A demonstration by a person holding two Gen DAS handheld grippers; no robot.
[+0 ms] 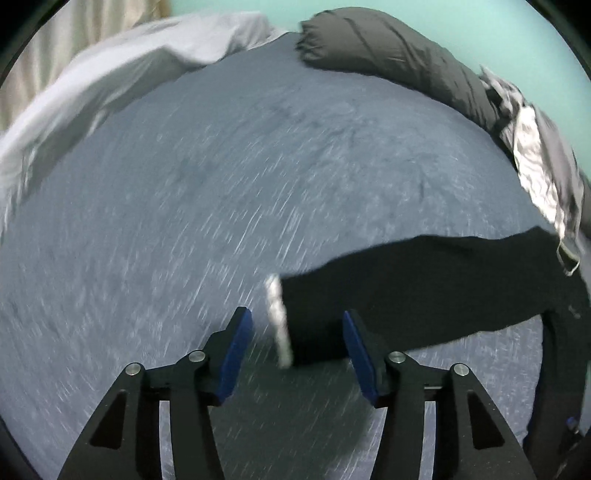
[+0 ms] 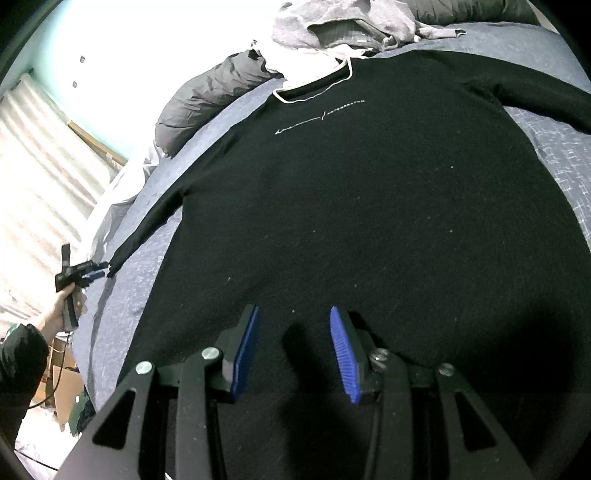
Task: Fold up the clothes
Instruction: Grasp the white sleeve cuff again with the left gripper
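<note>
1. Sweater [image 2: 351, 192], black and long-sleeved, lies flat and face up on the bed [image 2: 554, 147]; its collar points to the far edge and its hem is toward me, nearly under my right gripper [image 2: 293, 345].
2. Its long axis runs from the hem by my right jaws straight away to the collar; both sleeves spread out sideways toward the bed's left and right edges.
3. Left sleeve [image 1: 424, 291] stretches out toward the bed's left edge. Its pale-trimmed cuff [image 1: 279, 321] lies just ahead of my left gripper [image 1: 297, 350], between the blue pads but not pinched, so that arm is the nearer one for the sleeve fold.
4. My left jaws are released and stand apart. The left wrist view is streaked with blur.
5. My right jaws are also apart and grasp nothing; they hover over the lower body of the sweater.
6. I judge the coming move to be carrying that sleeve inward across the chest, so the cuff must be taken crosswise to its length.
7. Looks: dark knit flecked with lint, a thin pale chest mark [image 2: 321, 116], a light collar edge.
8. A heap of grey clothes [image 2: 343, 26] sits at the bed's far edge.
</note>
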